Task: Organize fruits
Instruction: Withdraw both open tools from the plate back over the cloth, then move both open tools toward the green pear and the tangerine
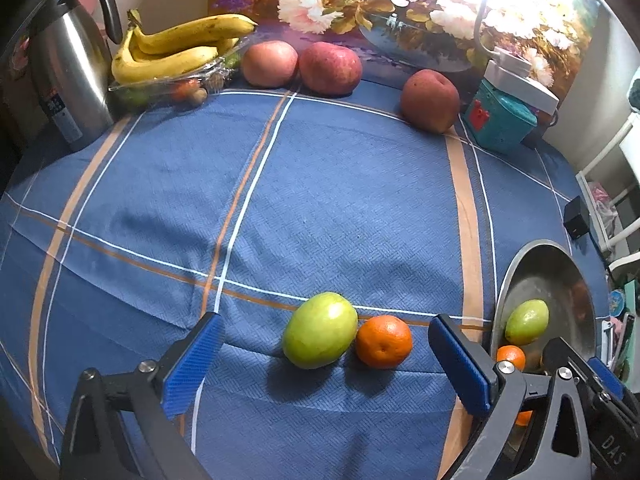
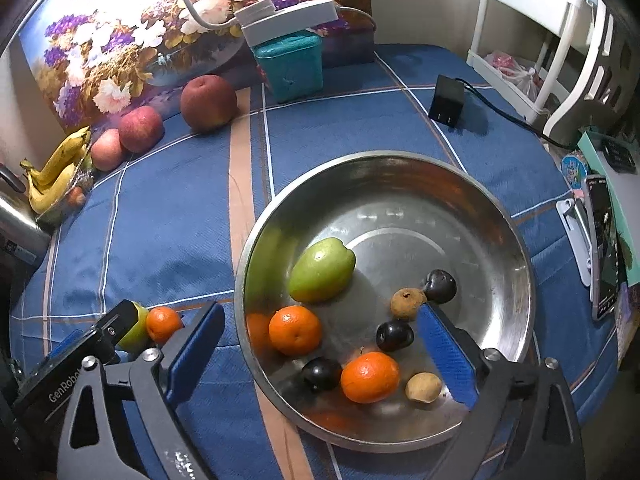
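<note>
Item: left gripper (image 1: pixel 324 356), fingers spread, empty, framing green fruit (image 1: pixel 320 330) touching orange (image 1: pixel 384 341) on the cloth at 6 o'clock.
Step, judged: collecting loose fruit; next, closing on one.
Right gripper (image 2: pixel 320 344), spread, empty, hovering over steel bowl (image 2: pixel 516 256); only its view is showing bowl's full contents.

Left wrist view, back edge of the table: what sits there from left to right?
Steel kettle → bananas → pale red apple → red apple → darker red apple → teal container.
</note>
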